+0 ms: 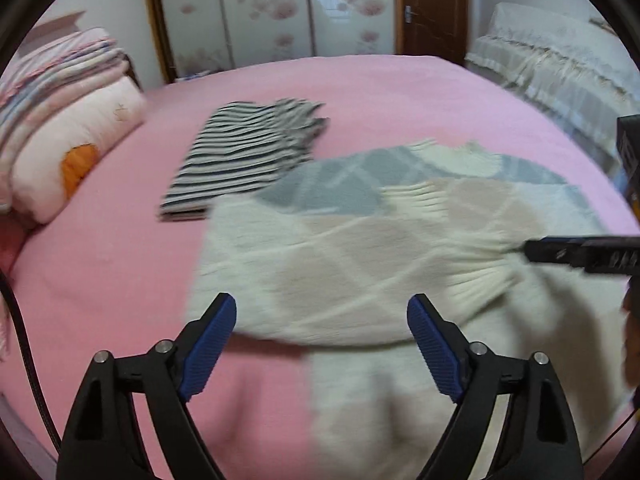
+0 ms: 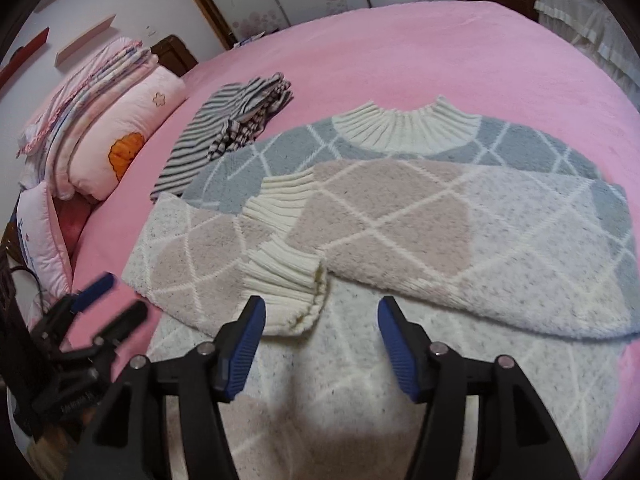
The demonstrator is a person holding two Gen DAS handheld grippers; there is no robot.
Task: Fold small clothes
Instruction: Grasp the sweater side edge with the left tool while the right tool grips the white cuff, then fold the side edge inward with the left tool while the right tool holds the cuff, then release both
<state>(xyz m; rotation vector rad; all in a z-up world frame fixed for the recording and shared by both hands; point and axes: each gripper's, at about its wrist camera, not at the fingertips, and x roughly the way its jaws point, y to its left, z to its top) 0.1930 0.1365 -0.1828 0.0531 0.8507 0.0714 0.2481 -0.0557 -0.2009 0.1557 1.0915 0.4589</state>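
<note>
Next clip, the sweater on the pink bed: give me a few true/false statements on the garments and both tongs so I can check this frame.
1. Both sleeves of the argyle sweater are folded across its front. True.
2. The right tongs are clamped on a cuff. False: they are open, and the cuff lies just ahead of them.
3. The striped garment lies folded beside the sweater, towards the pillows. True.
4. The left tongs hold the sweater's hem. False: they are open and hold nothing.
5. The sweater's collar is grey. False: it is cream ribbed knit.
</note>
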